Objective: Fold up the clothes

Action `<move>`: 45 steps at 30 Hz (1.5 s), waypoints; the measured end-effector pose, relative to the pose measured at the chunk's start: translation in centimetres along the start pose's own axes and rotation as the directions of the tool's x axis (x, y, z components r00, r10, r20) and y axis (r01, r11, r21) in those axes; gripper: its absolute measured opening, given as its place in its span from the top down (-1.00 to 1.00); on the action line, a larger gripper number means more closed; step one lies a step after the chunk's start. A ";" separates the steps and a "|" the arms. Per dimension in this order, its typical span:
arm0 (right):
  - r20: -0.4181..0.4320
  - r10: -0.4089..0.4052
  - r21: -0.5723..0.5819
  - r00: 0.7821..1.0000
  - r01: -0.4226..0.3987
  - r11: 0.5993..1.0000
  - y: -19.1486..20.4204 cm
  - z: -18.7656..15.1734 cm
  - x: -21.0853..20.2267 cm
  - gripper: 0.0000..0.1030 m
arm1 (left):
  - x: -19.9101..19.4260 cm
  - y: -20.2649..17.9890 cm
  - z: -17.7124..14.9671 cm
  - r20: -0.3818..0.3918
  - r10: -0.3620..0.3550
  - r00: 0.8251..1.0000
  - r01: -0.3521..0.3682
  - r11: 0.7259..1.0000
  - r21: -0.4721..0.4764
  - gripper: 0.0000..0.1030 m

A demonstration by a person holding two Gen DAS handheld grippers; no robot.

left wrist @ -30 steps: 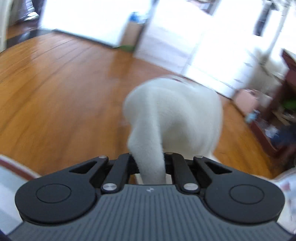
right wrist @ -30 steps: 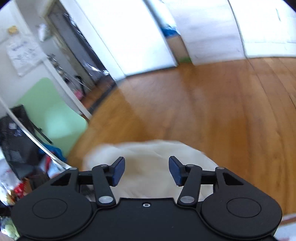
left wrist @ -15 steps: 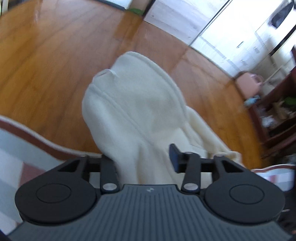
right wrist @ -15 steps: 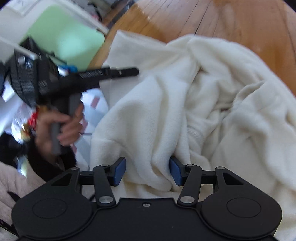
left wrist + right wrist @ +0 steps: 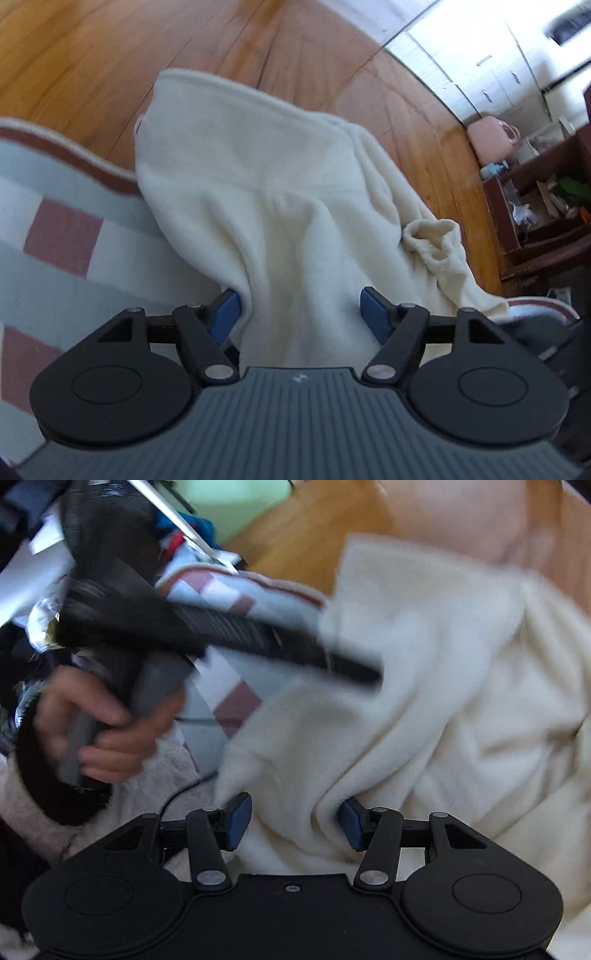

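A cream fleece garment [image 5: 280, 206] lies crumpled, partly on a checked rug [image 5: 55, 221] and partly on the wooden floor [image 5: 110, 55]. One sleeve cuff [image 5: 432, 240] sticks out to the right. My left gripper [image 5: 299, 314] is low over the near edge, its jaws opening, with slack cloth between the blue pads. In the right wrist view the garment [image 5: 424, 701] fills the right half. My right gripper [image 5: 294, 821] stands open with a loose fold between its pads. A hand [image 5: 110, 720] there holds the left gripper, blurred, pointing across the cloth.
A dark wooden shelf [image 5: 546, 221] full of small items stands at the right, with a pink container [image 5: 491, 140] beside it. White cabinets line the far wall. Clutter and a pale fuzzy cloth [image 5: 155, 775] lie at the left of the right wrist view.
The left gripper went from shut on the hanging garment to wide apart, and the garment came down onto rug and floor. The right gripper sank from above the floor down onto the cloth.
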State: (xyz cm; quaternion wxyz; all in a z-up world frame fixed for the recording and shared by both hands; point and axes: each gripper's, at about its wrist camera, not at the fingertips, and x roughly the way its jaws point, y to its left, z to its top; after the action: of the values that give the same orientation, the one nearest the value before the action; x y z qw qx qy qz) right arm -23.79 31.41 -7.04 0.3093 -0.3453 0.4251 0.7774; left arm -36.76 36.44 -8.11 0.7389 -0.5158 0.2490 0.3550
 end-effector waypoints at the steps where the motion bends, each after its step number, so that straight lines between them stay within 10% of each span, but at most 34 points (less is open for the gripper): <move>1: 0.024 -0.008 -0.020 1.000 0.008 1.000 -0.2 0.5 -1.5 -0.12 | 0.0 0.2 -0.3 -0.004 -0.012 1.000 0.012 1.000 -0.021 -0.38; 6: 0.180 -0.145 0.023 0.973 0.144 0.989 -5.2 3.3 -8.8 -0.17 | 0.8 0.3 -0.7 -0.008 -0.032 0.999 0.032 0.998 -0.047 -0.56; 10: 0.118 -0.350 0.123 0.929 0.336 0.934 -11.5 4.5 -8.8 -0.17 | 2.5 0.5 -0.4 -0.022 -0.027 0.999 0.026 0.998 -0.065 -0.63; 12: 0.054 -0.416 0.146 0.908 0.405 0.902 -14.6 4.9 -7.5 -0.17 | 2.9 0.3 -0.4 -0.025 -0.029 0.999 0.028 0.999 -0.043 -0.28; 14: 0.035 -0.476 0.157 0.879 0.465 0.871 -16.5 5.2 -5.8 -0.19 | 2.5 -0.1 -0.4 0.032 -0.005 0.999 0.006 1.000 -0.020 0.49; 17: 0.021 -0.560 0.174 0.828 0.549 0.818 -19.1 5.6 -3.3 -0.32 | 2.4 -1.0 -0.8 0.093 0.086 0.992 -0.092 0.994 0.056 0.71; 19: 0.013 -0.534 0.209 0.845 0.520 0.828 -20.8 6.0 -1.6 -0.32 | 2.3 -1.6 -1.1 0.137 0.144 0.980 -0.159 0.982 0.103 0.74; 20: 0.009 -0.504 0.219 0.864 0.490 0.844 -21.6 6.1 -0.8 -0.20 | 2.2 -1.9 -1.3 0.159 0.169 0.973 -0.190 0.974 0.125 0.75; 22: -0.025 -0.497 0.181 0.867 0.493 0.851 -21.5 6.0 0.6 0.69 | 1.3 -2.6 -1.8 0.203 0.204 0.958 -0.238 0.958 0.162 0.76; 38: 0.379 -0.743 0.284 0.551 0.695 0.661 -5.0 -3.1 -21.7 0.80 | -8.7 -10.6 -0.2 0.465 0.155 0.871 -0.345 0.868 0.356 0.78; 45: 0.483 -0.761 0.250 0.434 0.764 0.595 3.2 -5.6 -32.4 0.80 | -16.0 -16.5 1.7 0.633 0.016 0.774 -0.395 0.794 0.463 0.78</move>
State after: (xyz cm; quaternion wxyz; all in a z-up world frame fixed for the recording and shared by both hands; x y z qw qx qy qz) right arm -6.23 19.02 18.08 0.7314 -0.2641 0.1144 0.6182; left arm -33.83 30.22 13.84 0.8521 -0.0982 0.1549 0.4901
